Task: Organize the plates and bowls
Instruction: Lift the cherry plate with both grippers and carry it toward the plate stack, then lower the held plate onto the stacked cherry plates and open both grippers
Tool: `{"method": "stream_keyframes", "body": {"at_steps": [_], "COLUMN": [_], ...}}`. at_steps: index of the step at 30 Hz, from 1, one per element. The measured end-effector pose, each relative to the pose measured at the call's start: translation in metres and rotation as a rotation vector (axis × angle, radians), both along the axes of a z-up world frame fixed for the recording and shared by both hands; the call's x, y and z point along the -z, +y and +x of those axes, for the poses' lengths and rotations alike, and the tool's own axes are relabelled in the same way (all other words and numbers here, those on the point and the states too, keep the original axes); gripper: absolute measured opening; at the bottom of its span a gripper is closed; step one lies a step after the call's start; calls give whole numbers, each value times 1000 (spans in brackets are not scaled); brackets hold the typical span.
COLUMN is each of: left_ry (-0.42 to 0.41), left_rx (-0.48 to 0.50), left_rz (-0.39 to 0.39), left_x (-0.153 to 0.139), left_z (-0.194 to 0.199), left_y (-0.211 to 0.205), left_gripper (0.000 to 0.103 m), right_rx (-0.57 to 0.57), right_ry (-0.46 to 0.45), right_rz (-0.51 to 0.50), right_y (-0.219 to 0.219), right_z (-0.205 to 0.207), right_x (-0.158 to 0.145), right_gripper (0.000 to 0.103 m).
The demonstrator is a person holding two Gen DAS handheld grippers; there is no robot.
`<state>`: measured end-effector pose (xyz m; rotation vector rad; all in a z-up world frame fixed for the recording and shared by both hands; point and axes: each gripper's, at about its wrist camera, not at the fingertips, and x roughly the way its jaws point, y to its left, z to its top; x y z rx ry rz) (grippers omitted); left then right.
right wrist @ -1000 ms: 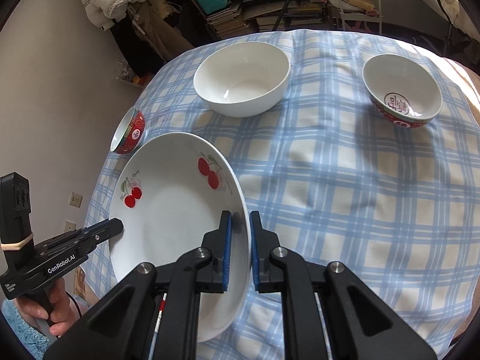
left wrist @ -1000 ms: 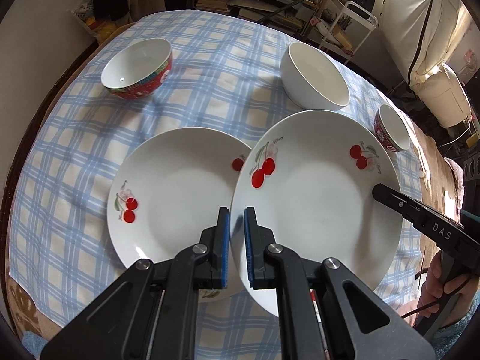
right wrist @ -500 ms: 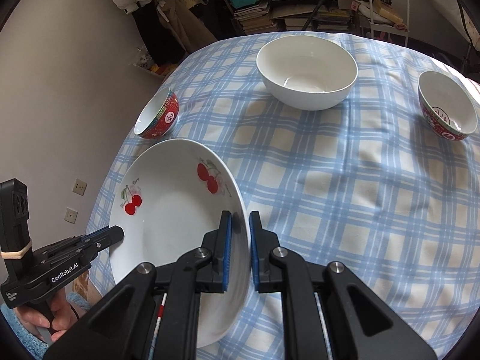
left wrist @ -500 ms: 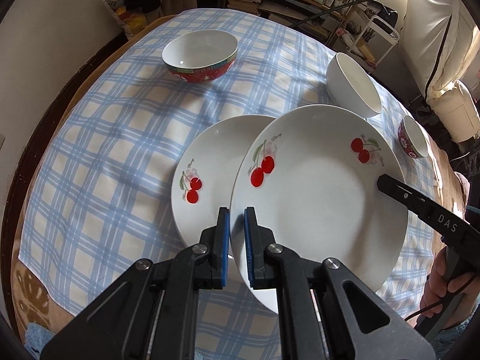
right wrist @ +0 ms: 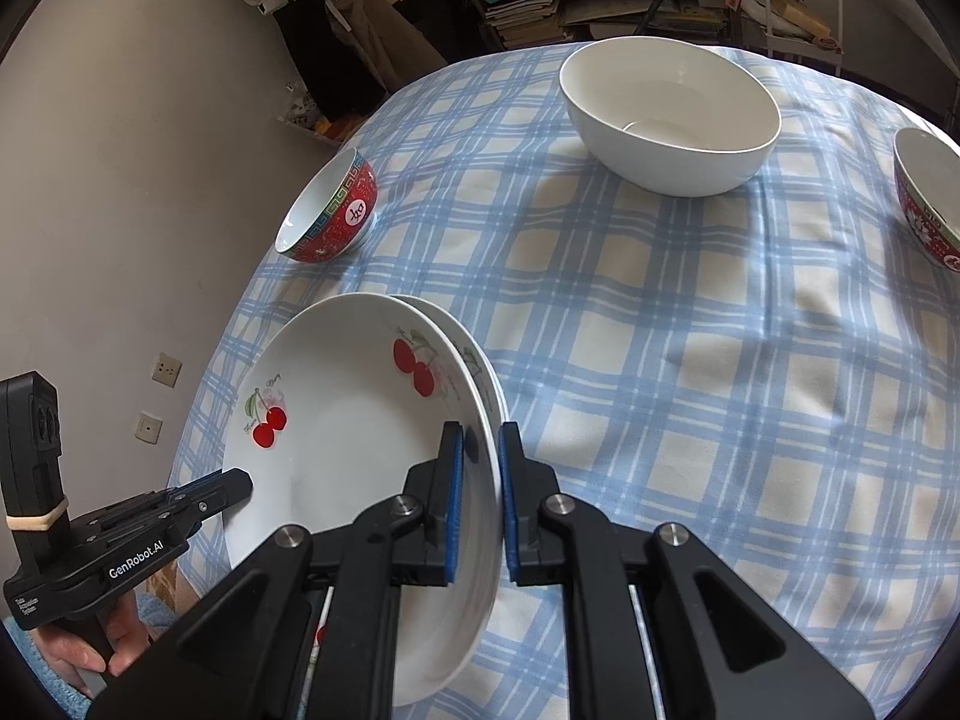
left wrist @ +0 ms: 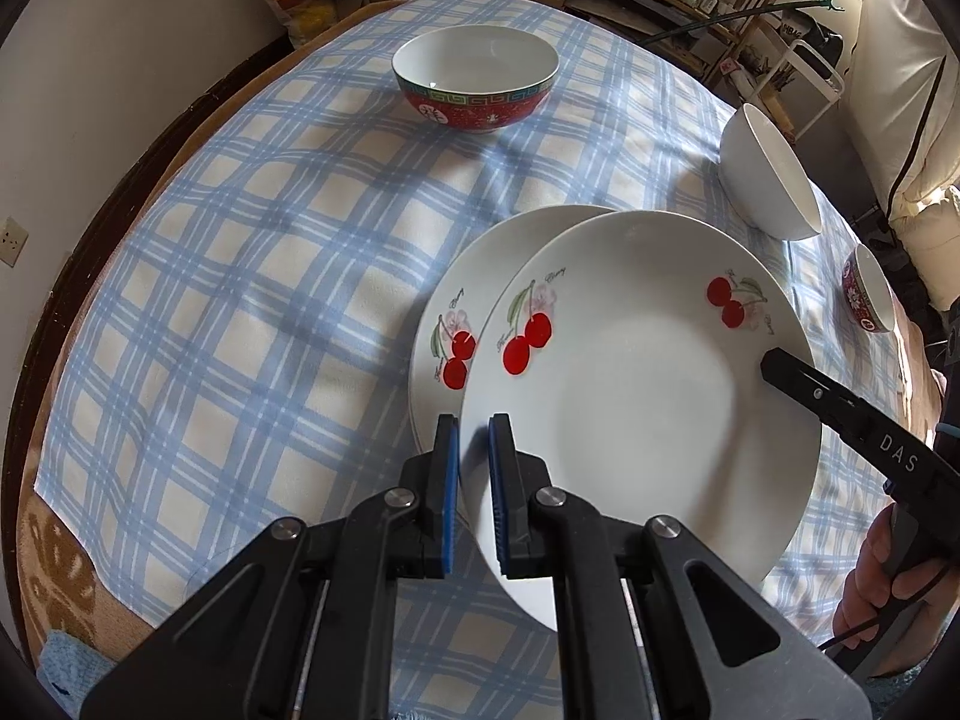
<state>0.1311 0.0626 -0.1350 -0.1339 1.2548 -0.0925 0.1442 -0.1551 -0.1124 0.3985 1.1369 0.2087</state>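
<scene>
Left gripper [left wrist: 474, 450] is pinching the upper cherry plate [left wrist: 648, 396] at its 9 o'clock rim; right gripper [right wrist: 477, 456] is pinching the same plate's opposite rim, at 3 o'clock. Both are holding it tilted over the lower cherry plate [left wrist: 444, 312], which is lying on the checked tablecloth [left wrist: 252, 276] and showing only as a crescent from 9 to 12 o'clock. Plate stacking is looking nearly done, release still pending. Left to right in the right wrist view, red patterned bowl [right wrist: 333, 210], white bowl [right wrist: 669, 120] and second red bowl [right wrist: 927, 198] are sitting well apart, unstacked, so bowls are probably still to do.
</scene>
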Motion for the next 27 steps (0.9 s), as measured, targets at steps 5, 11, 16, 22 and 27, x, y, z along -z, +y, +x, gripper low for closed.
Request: {"method": "stream_keyframes", "body": {"at_steps": [5, 11, 16, 22, 27], "left_ry": [20, 35, 39, 17, 8], "left_rx": [-10, -12, -34, -14, -19], "left_rz": [-2, -27, -57, -31, -38], "left_x": [10, 17, 21, 20, 21], "left_z": [3, 7, 9, 10, 14], "left_y": [3, 5, 13, 8, 9], "left_gripper": [10, 9, 9, 9, 9], "right_rx": [-12, -16, -46, -60, -62], "right_ry": [22, 20, 21, 6, -18], "right_rz": [-11, -23, -84, -114, -133], "right_y": [5, 6, 14, 17, 18], "right_z": [5, 10, 12, 13, 14], "right_x": [11, 14, 21, 23, 22], "right_gripper": [13, 13, 12, 13, 13]}}
